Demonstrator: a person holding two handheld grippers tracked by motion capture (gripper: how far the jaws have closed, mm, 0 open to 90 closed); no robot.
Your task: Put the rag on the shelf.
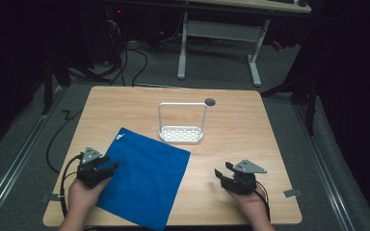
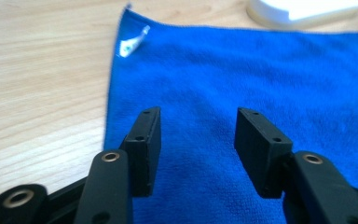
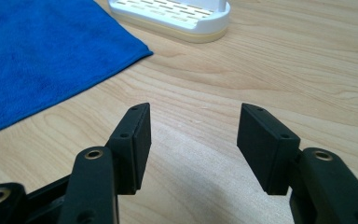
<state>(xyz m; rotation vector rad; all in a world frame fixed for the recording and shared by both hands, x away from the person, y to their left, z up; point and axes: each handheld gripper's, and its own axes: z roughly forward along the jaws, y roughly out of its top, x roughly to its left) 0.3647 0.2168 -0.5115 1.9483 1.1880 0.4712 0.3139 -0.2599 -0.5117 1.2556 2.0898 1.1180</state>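
Observation:
A blue cloth [image 1: 142, 175] lies flat on the wooden table [image 1: 241, 125], left of centre, with a small white tag [image 2: 133, 43] near its far corner. Behind it stands a white slotted rack [image 1: 181, 133] with a tall hoop handle. My left gripper [image 1: 110, 166] hovers over the cloth's left edge, open, with blue fabric [image 2: 242, 74] between and beyond its jaws. My right gripper [image 1: 221, 173] sits open above bare wood at the right, the cloth's corner [image 3: 51, 51] off to its left and the rack's base [image 3: 177, 16] ahead.
A small dark round hole [image 1: 210, 102] sits in the table behind the rack. Beyond the table, a white desk frame [image 1: 219, 43] and cables lie on the grey floor. Bare wood stretches right of the rack.

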